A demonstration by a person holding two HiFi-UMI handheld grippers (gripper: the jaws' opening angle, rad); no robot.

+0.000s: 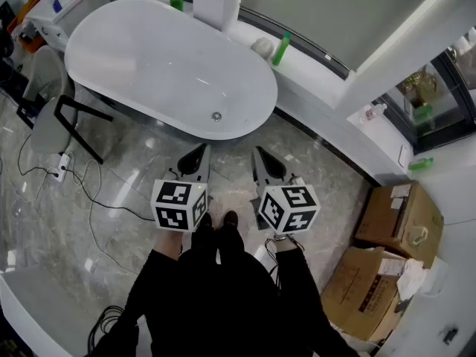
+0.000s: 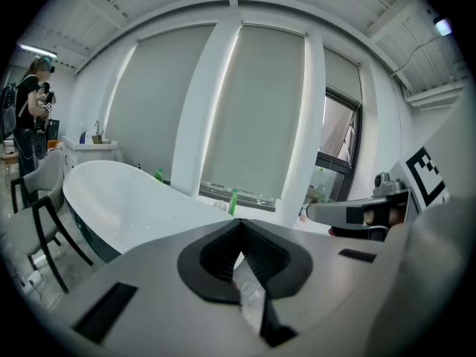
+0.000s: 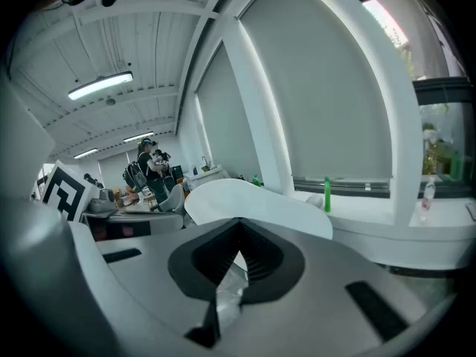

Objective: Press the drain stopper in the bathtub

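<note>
Head view: the drain stopper (image 1: 216,115) is seen at the near end of the bathtub (image 1: 149,58). Left gripper (image 1: 202,149) and right gripper (image 1: 258,152) are held just short of the tub, fingers closed together on nothing.

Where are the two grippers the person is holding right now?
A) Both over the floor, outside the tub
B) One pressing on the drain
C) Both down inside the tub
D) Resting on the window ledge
A: the left gripper and right gripper hang over the marble floor, short of the bathtub rim, and the drain stopper sits untouched.
</note>
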